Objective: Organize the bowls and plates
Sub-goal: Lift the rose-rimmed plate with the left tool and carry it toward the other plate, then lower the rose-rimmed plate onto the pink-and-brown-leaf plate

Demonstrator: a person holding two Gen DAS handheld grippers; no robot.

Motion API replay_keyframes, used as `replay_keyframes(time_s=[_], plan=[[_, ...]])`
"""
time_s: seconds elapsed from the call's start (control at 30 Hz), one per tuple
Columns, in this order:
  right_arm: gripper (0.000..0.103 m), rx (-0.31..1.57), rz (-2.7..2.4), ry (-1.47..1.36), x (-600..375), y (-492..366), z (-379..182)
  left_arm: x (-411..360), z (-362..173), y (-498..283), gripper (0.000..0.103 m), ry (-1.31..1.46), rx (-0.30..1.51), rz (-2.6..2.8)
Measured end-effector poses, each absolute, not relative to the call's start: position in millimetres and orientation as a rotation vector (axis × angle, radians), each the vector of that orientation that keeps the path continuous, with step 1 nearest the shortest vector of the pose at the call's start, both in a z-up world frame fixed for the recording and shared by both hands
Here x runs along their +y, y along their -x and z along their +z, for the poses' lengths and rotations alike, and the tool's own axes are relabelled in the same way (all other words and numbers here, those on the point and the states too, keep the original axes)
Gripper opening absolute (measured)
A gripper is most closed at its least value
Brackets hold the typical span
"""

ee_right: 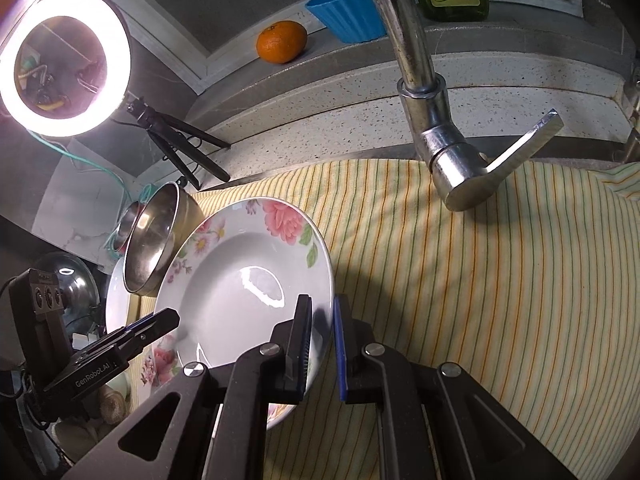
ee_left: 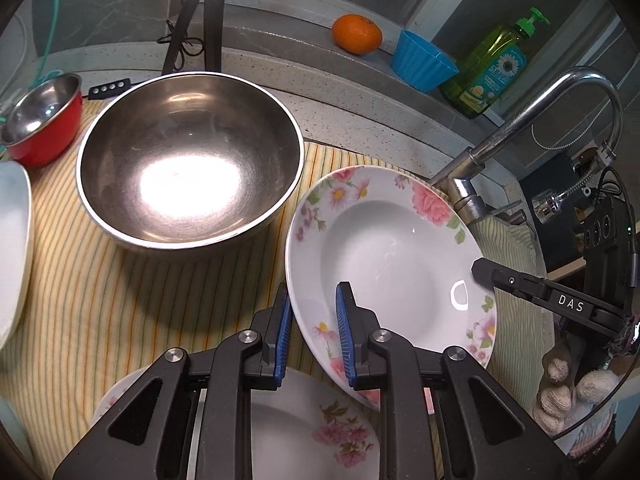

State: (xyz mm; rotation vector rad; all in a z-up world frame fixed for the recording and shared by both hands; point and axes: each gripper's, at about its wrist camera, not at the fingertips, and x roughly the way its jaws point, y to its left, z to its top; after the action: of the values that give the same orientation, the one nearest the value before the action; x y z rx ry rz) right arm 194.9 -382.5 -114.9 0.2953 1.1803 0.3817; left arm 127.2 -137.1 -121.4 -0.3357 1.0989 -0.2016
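Observation:
A white floral plate (ee_left: 384, 256) is tilted above the striped cloth; it also shows in the right wrist view (ee_right: 240, 280). My left gripper (ee_left: 314, 336) is shut on its near-left rim. My right gripper (ee_right: 322, 344) is shut on its opposite rim, and its finger shows in the left wrist view (ee_left: 486, 272). A second floral plate (ee_left: 320, 432) lies flat under my left gripper. A large steel bowl (ee_left: 188, 156) stands behind on the left, with a red bowl (ee_left: 40, 120) beyond it. A white dish (ee_left: 12, 240) sits at the far left edge.
A chrome tap (ee_left: 520, 128) rises at the right; its lever shows in the right wrist view (ee_right: 480, 168). On the ledge behind are an orange (ee_left: 356, 34), a blue cup (ee_left: 420, 60) and a green soap bottle (ee_left: 496, 64). A ring light (ee_right: 64, 64) on a tripod stands at the left.

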Motion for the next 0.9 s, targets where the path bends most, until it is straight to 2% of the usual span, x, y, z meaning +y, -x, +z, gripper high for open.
replay_keyframes(time_s=[0.9], plan=[[0.010, 1.161, 0.409, -0.292, -311, -109, -108, -67, -113, -47, 0.019, 0.314, 1.105, -0.185]])
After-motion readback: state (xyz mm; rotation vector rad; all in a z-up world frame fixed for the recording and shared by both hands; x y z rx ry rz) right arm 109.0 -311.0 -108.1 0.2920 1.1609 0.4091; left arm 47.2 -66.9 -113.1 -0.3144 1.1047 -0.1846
